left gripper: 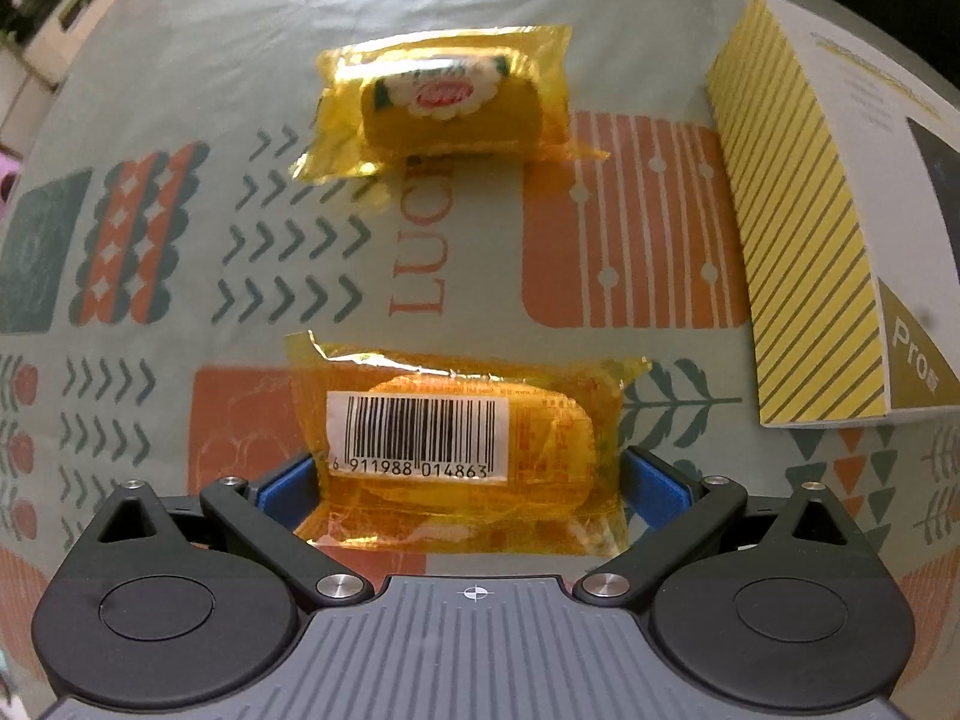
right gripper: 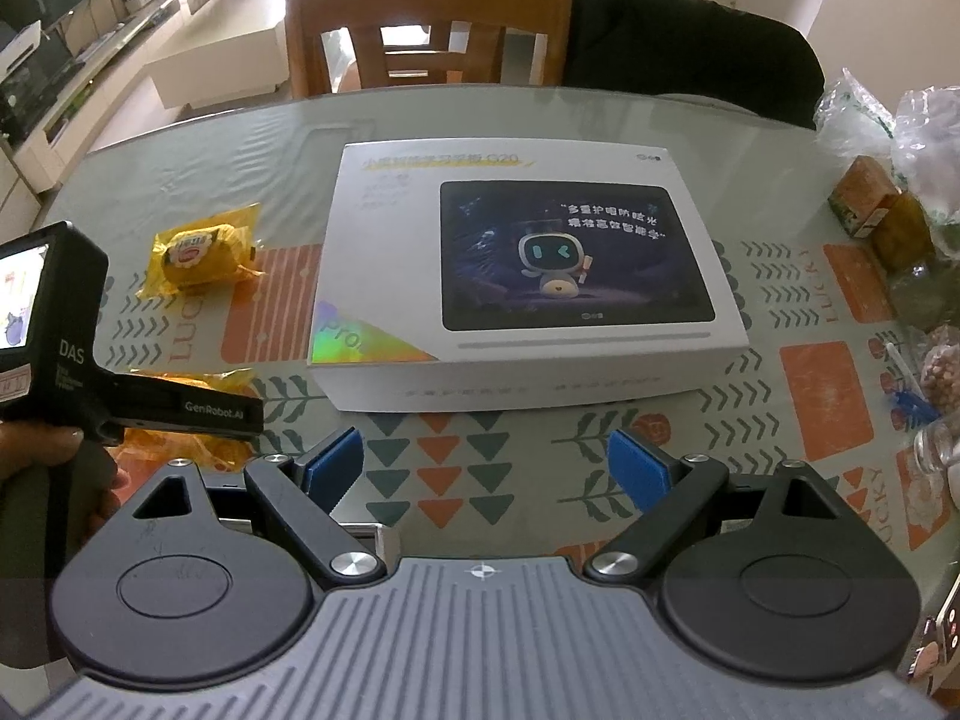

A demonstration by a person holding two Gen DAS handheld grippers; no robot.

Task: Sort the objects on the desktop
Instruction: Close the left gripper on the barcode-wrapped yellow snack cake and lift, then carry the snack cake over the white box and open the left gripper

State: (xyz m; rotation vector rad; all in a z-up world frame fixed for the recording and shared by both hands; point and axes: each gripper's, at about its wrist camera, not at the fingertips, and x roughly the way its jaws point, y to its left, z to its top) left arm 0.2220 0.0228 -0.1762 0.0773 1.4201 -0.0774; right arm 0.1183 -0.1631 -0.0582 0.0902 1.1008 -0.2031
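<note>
Two yellow-wrapped snack cakes lie on the patterned table. The near cake (left gripper: 459, 450), barcode side up, lies between the blue pads of my left gripper (left gripper: 468, 483); the jaws stand wide, at the wrapper's edges, not squeezing it. The far cake (left gripper: 441, 99) lies label up beyond it, and shows in the right wrist view (right gripper: 201, 252). My right gripper (right gripper: 486, 471) is open and empty above the table, just in front of the white tablet box (right gripper: 522, 276). The left gripper's body (right gripper: 180, 408) covers most of the near cake (right gripper: 198, 384) there.
The tablet box (left gripper: 840, 228) stands close to the right of both cakes. At the right table edge are plastic bags (right gripper: 900, 114), a small orange carton (right gripper: 864, 198) and jars. A wooden chair (right gripper: 420, 18) and a dark-draped seat (right gripper: 690, 36) stand behind the table.
</note>
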